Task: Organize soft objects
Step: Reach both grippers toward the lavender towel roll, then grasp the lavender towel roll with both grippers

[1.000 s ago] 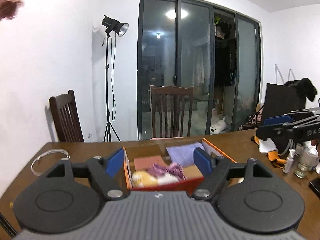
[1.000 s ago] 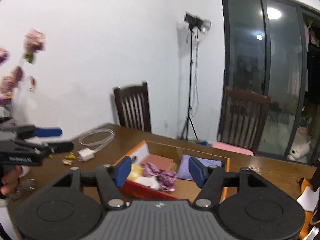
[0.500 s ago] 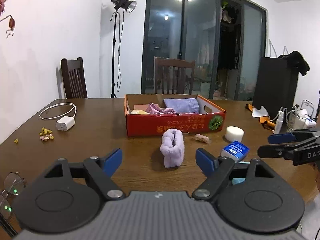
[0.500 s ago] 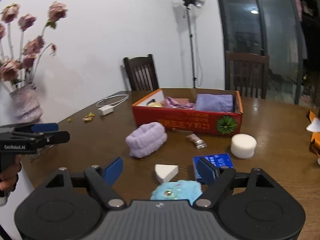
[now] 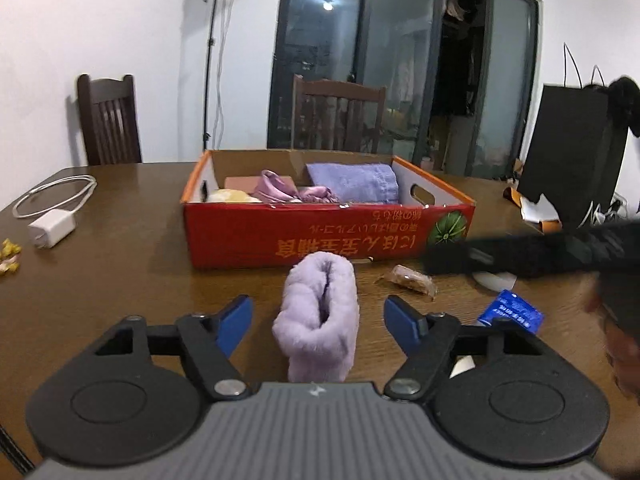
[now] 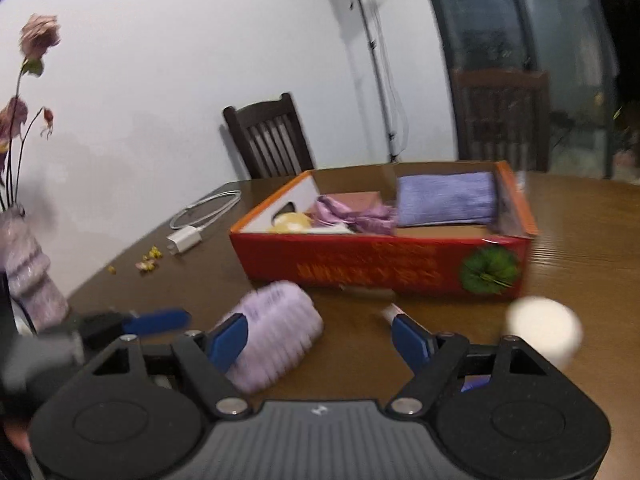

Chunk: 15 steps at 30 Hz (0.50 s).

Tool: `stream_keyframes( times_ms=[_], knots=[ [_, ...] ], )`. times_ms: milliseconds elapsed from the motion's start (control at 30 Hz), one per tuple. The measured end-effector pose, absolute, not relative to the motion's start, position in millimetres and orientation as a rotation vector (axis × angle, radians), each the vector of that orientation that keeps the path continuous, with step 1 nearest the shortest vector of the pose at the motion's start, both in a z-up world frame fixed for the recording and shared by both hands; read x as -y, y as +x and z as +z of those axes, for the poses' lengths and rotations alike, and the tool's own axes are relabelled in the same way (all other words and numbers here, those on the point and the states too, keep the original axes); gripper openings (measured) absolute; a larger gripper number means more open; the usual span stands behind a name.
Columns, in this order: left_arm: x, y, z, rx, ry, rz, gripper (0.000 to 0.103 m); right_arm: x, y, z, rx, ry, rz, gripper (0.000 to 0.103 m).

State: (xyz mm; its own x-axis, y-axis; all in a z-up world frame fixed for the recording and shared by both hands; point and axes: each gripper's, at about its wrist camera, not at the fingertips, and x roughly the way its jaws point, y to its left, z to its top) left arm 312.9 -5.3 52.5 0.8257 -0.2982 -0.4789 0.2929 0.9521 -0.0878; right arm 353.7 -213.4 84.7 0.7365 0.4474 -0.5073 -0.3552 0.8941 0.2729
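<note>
Lilac roll [image 5: 318, 316], a fluffy rolled cloth, lies on the tabletop [image 5: 120, 280] at the centre of the left view, just in front of the red box [image 5: 328, 236]. It lies with its length pointing toward the camera, so the two fingers can come along both sides of it. The left gripper [image 5: 318, 320] has its fingers [image 5: 236, 322] spread wide, one at each side of the roll, and they do not touch it; nothing is grasped. I judge this to be the approach before closing on the roll.

In the right view, which is blurred, the roll [image 6: 276, 340] is at lower left, partly behind one finger of the right gripper [image 6: 320, 340]. These fingers are also wide apart and empty.

The box [image 6: 380, 264] already has soft things inside: a folded purple towel [image 5: 354, 186], a pink cloth [image 5: 280, 190] and something yellow [image 5: 236, 198], so the roll probably belongs there too.

Further out are a snack packet [image 5: 410, 278], a blue pack [image 5: 512, 312], a white round sponge [image 6: 544, 330] and a charger [image 5: 52, 228] at the left edge.
</note>
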Motion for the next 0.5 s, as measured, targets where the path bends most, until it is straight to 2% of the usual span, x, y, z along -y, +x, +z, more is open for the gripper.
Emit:
stream_keyframes(
  times_ms=[100,133,200,233,267,300,333,367,400,500],
  knots=[
    [7.8,326.0,46.1,-0.538,-0.009,-0.329,0.062,200.3,403.2,78.5,-0.679,0.21,0.473,0.073],
    [7.3,329.3,44.7,-0.549,-0.011,-0.335,0.047,195.8,416.7,75.1,-0.704,0.232,0.494,0.073],
    [8.0,333.3,42.6,-0.576,0.001,-0.36,0.03,183.5,440.0,68.5,-0.763,0.256,0.497,0.07],
    [7.7,331.4,43.2,-0.571,0.014,-0.372,0.025,176.9,446.6,65.5,-0.784,0.241,0.49,0.063],
    [7.5,327.3,44.8,-0.555,0.042,-0.384,0.022,168.9,449.9,63.7,-0.798,0.214,0.488,0.061],
    [6.9,322.0,46.4,-0.534,0.073,-0.387,0.02,162.2,450.6,62.2,-0.803,0.187,0.502,0.051],
    [5.5,316.0,48.3,-0.513,0.105,-0.387,0.019,156.5,448.7,60.4,-0.812,0.166,0.524,0.031],
    [3.3,309.6,50.0,-0.496,0.135,-0.391,0.019,153.9,443.8,60.4,-0.818,0.164,0.541,0.022],
    [-1.2,301.6,51.2,-0.482,0.153,-0.403,0.019,152.7,436.4,61.6,-0.815,0.159,0.56,0.017],
    [-20.2,276.4,52.8,-0.479,0.129,-0.487,0.019,150.7,397.9,65.8,-0.776,0.096,0.568,0.013]
  ],
)
